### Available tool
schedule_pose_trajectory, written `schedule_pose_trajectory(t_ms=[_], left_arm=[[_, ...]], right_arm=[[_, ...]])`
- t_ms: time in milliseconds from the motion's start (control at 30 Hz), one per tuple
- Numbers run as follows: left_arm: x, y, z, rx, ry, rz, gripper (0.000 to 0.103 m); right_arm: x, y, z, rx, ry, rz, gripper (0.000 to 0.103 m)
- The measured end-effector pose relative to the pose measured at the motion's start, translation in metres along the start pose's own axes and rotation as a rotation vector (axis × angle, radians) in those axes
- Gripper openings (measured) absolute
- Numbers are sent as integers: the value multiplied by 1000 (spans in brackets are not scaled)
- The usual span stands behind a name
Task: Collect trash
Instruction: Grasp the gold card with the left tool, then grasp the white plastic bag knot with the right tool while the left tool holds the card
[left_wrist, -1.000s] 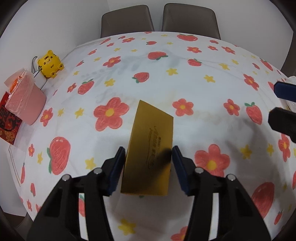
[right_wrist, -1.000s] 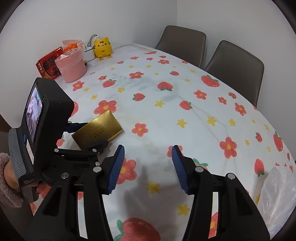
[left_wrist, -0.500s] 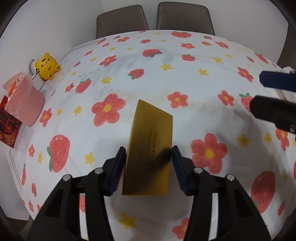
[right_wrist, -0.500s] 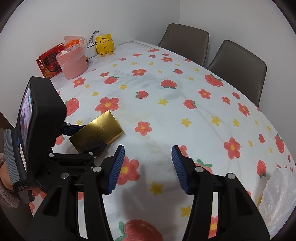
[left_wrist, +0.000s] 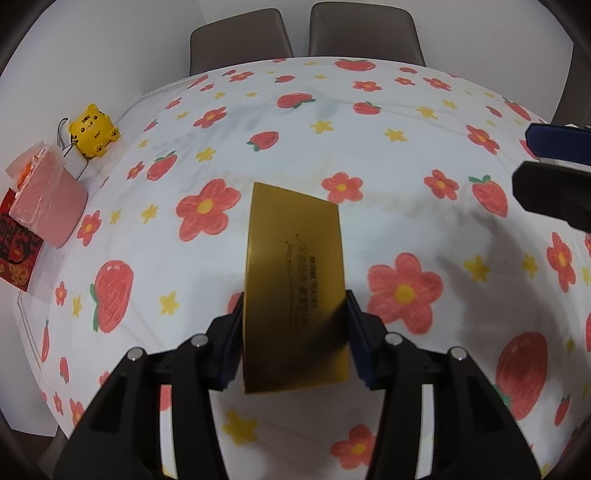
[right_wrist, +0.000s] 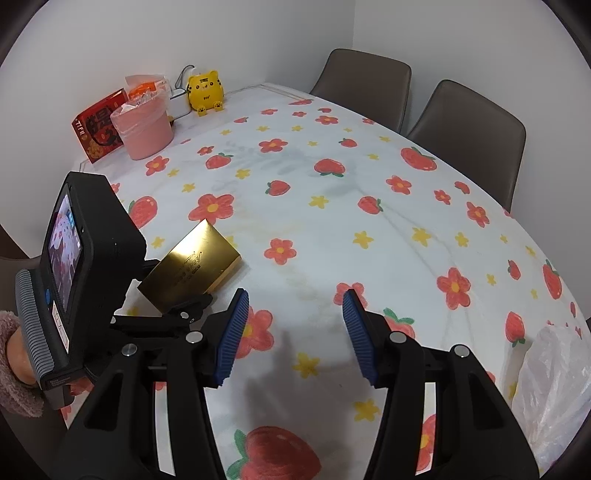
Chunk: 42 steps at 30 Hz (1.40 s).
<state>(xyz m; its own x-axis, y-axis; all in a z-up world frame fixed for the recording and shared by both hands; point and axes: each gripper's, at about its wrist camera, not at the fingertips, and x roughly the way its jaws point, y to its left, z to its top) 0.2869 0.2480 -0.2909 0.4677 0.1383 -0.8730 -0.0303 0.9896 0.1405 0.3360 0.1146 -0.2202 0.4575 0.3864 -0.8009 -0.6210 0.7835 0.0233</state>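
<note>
A flat gold box (left_wrist: 295, 280) with dark lettering sits between the blue pads of my left gripper (left_wrist: 294, 332), which is shut on its sides and holds it above the flowered tablecloth. The right wrist view shows the same gold box (right_wrist: 192, 269) tilted up off the table at the left. My right gripper (right_wrist: 291, 332) is open and empty over the table's near part. A pink bin with a plastic liner (right_wrist: 142, 127) stands at the far left corner, also in the left wrist view (left_wrist: 48, 206). A clear plastic bag (right_wrist: 550, 387) lies at the lower right.
A yellow tiger toy (right_wrist: 205, 92) and a red printed box (right_wrist: 98, 125) stand beside the bin by the wall. Two brown chairs (right_wrist: 465, 129) stand along the table's far side. The right gripper's fingers (left_wrist: 554, 199) show at the right edge of the left wrist view.
My left gripper has risen and tilted with the gold box in it. The right gripper has drifted slightly nearer the left one and stays open.
</note>
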Motion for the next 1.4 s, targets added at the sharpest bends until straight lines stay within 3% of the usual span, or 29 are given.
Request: schedule_pose_trajectory(t_ms=[300,567,900,1033,1233,1400], left_arm=[[-38,-23,-5,23,-37,-10,49],[-84,-66,-3,56,-78,-50,49],[-149,-172,19,151,-174,-142,49],[-164,-217,32,175,-203,-180,49],[-166,-262,45,197,-213,-211,49],[-154,-272,49,195,-193,-204,49]], right_arm=[[-23,-10,-13,29,-20,-10,51],[-71,-47,-48,97,-35,-62,51],[-156,-138,-119,236,-62,-205,51],[-179,-177,-132,292,-84,-257,51],[-178,-218,-128,315,-106,-268,51],[-149,-235,-122,309,-81,-246,51]])
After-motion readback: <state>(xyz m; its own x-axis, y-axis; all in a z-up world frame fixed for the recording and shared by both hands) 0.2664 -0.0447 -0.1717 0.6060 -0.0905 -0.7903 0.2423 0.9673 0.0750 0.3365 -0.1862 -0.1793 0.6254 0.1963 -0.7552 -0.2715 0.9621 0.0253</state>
